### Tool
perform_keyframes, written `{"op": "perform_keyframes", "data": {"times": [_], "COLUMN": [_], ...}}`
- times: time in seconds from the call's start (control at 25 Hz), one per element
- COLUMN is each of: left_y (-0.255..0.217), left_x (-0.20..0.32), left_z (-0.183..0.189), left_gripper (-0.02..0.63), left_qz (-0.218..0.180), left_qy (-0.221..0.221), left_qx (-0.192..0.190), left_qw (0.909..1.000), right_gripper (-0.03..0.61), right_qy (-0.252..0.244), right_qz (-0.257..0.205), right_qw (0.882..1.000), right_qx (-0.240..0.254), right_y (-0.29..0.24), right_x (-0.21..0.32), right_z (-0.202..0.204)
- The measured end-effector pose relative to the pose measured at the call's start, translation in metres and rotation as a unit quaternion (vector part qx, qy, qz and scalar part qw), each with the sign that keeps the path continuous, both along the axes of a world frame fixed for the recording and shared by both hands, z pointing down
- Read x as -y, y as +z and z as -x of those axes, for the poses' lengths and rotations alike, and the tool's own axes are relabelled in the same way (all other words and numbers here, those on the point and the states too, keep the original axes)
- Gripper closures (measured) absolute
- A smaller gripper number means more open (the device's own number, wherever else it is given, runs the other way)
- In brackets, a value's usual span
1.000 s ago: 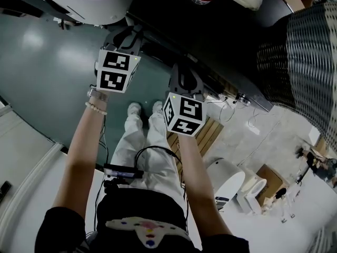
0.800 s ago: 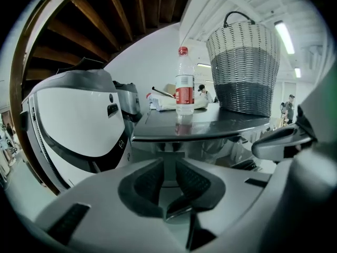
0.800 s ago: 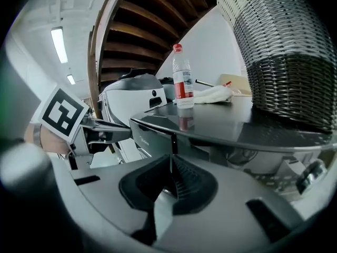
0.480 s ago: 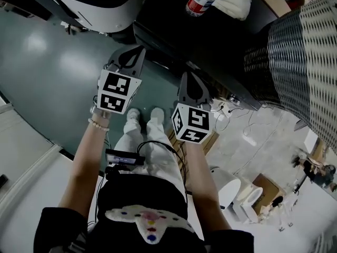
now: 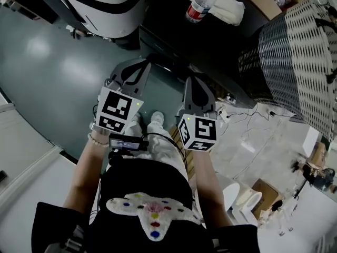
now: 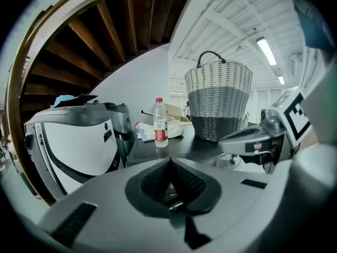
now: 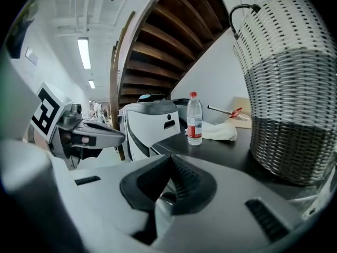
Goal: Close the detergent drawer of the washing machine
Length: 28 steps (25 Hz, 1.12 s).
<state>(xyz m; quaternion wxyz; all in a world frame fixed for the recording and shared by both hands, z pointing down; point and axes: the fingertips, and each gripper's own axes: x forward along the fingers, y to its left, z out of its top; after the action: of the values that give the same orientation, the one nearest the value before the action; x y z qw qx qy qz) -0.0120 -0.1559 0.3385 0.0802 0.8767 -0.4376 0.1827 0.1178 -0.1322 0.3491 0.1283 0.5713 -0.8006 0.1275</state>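
A white machine with a black band [image 5: 105, 4] stands at the top left of the head view; its drawer cannot be made out. The same machine [image 6: 73, 146] fills the left of the left gripper view and sits mid-frame in the right gripper view [image 7: 150, 125]. My left gripper [image 5: 143, 63] is shut and empty, raised in the air short of the machine and the black counter [image 5: 174, 30]. Beside it, my right gripper [image 5: 190, 79] is also shut with nothing in it. Their closed tips show in the left gripper view [image 6: 169, 159] and the right gripper view [image 7: 169, 157].
On the black counter stand a water bottle [image 5: 201, 4], a white cloth [image 5: 226, 4] and a tall wicker basket [image 5: 295, 51]. A wooden staircase [image 7: 158, 41] rises behind. Cables [image 5: 247, 117] and a cardboard box [image 5: 266, 186] lie on the floor at the right.
Both grippers have risen and come nearer the counter, side by side. Their jaws, spread a second ago, have closed on nothing.
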Motion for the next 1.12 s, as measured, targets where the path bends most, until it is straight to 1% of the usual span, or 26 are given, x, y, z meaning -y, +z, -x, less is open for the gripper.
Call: {"op": "perform_keyframes", "data": {"times": [0.24,0.36,0.72,1.12], "left_y": [-0.031,-0.042,-0.061,-0.066], "left_x": [-0.013,-0.021,-0.043,-0.052], "left_z": [0.017,0.024,0.039,0.044], "left_gripper": [0.603,0.603,0.603,0.603], "left_qz": [-0.031,-0.041,-0.047,-0.048], "left_qy": [-0.011,-0.013,-0.023,-0.018], "left_qx": [0.008,0.01,0.005,0.005], "left_qw": [0.9994,0.999,0.9986,0.9987], "right_gripper": [0.575,0.575,0.575,0.575], "right_qy": [-0.009,-0.017,-0.034,-0.044], "right_qz": [-0.021,-0.028,-0.043,-0.038], "right_qw": [1.0,0.999,0.998,0.998], "right_qx": [-0.009,-0.011,-0.011,-0.007], "right_y": [-0.025,-0.034,-0.057,-0.062], "right_x": [-0.013,-0.018,-0.026,-0.032], "right_z": [-0.003,-0.002,0.006,0.011]}}
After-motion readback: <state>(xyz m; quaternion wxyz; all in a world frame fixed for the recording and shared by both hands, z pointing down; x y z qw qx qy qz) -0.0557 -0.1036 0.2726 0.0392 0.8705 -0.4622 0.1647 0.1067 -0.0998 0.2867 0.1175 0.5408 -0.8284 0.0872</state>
